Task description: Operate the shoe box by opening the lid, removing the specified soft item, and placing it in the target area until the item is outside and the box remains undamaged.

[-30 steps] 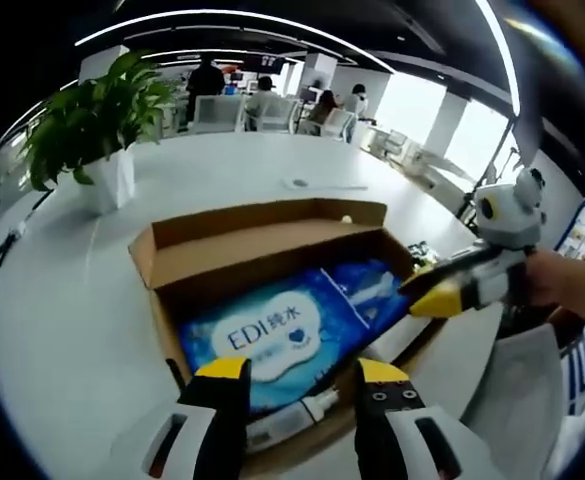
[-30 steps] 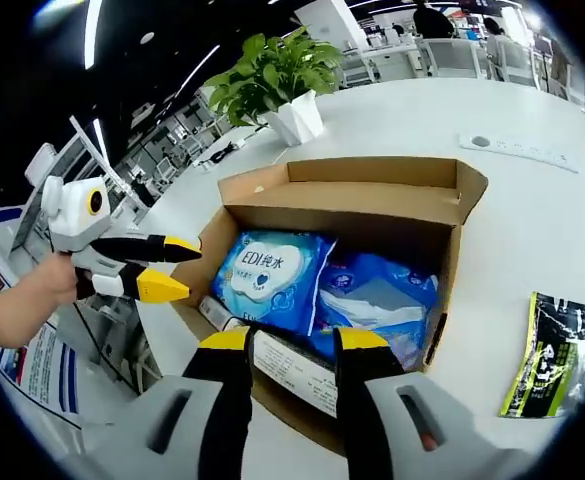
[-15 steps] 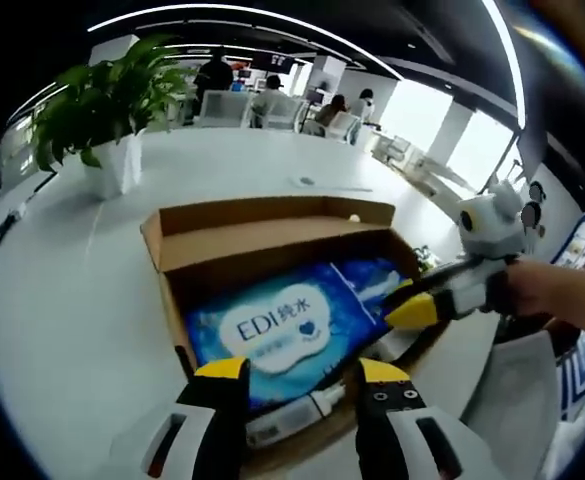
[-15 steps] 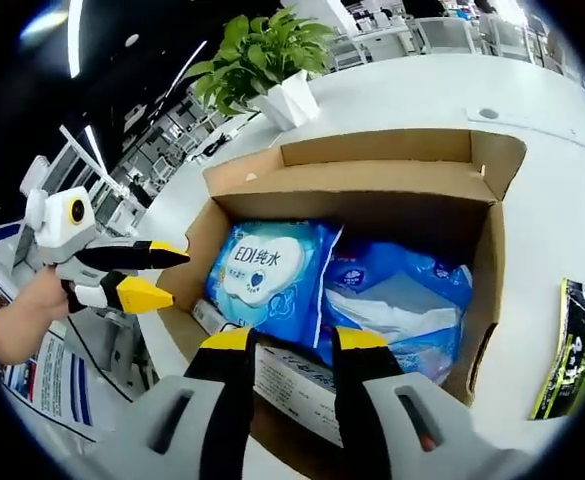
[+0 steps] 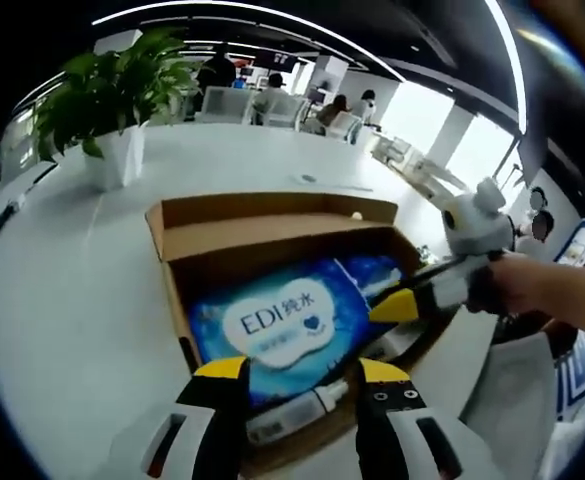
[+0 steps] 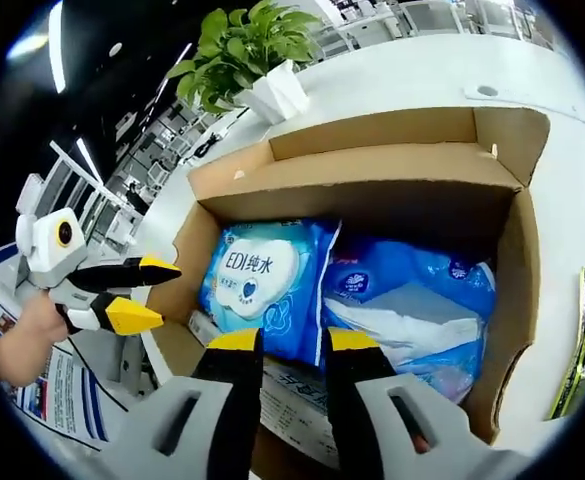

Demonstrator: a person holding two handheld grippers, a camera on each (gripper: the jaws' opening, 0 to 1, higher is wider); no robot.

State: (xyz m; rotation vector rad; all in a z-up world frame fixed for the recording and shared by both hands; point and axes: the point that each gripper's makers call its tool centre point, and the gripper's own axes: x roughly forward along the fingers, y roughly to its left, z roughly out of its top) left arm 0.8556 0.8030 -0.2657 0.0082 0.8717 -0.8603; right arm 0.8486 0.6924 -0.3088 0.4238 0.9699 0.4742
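Box (image 6: pixel 372 165) is open on the white table (image 5: pixel 62 300), lid flap folded back on the far side. Inside I see two soft packs side by side: a blue wipes pack (image 6: pixel 262 285) printed "EDI", and a second blue-and-white pack (image 6: pixel 412 310) beside it.

My right gripper (image 6: pixel 290 342) hangs over the near rim of the box — jaws spread a little, nothing between them, tips just above the seam where the two packs meet.

My left gripper (image 5: pixel 300 370) sits at the opposite near edge, jaws parted and empty, with the wipes pack just ahead of the tips. In the left gripper view the right gripper's yellow tip reaches in over the box edge, close to the packs; I cannot tell whether it touches.

Potted plant (image 5: pixel 107 95) stands well behind the box.
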